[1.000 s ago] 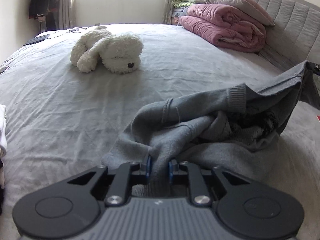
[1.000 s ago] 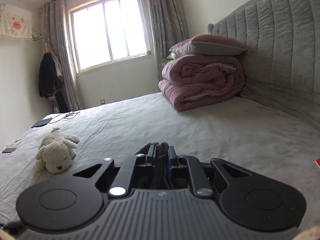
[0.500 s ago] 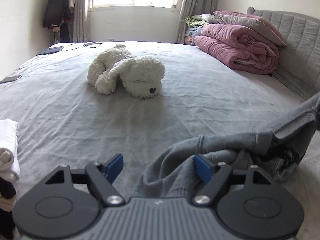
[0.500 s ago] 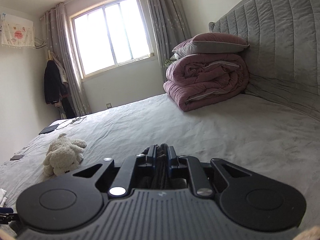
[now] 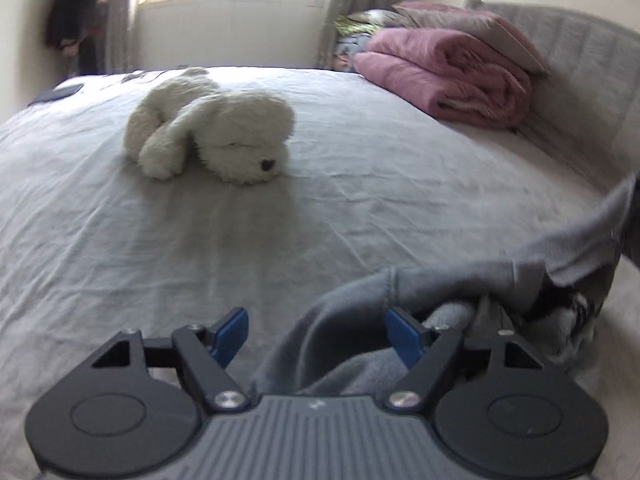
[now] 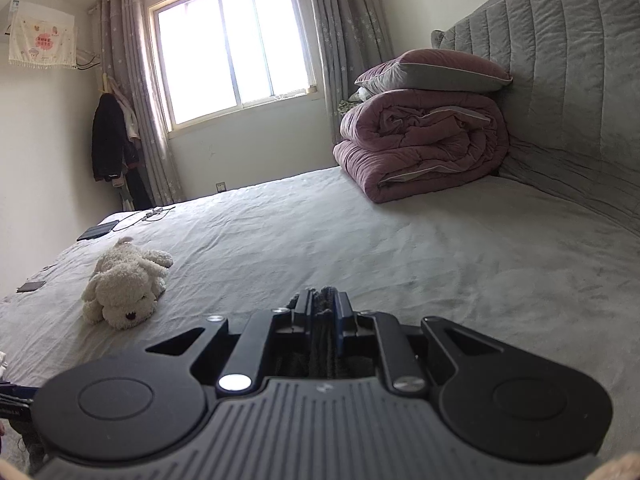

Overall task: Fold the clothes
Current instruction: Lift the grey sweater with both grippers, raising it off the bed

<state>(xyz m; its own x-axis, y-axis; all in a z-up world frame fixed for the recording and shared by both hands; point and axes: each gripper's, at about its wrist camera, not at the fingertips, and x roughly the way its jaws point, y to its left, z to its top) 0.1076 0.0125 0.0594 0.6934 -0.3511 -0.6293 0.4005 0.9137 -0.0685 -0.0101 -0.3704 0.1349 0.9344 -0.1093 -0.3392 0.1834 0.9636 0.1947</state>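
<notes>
Grey sweater in right claw

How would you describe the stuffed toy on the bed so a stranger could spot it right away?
Start at the big grey bed under the window. On its open sheet, across from the headboard and the folded pink quilt, lies the plush dog. It is the only white, fluffy thing there, floppy-eared with a dark nose.

On the bed, the plush dog lies left, the folded quilt far right.
</notes>
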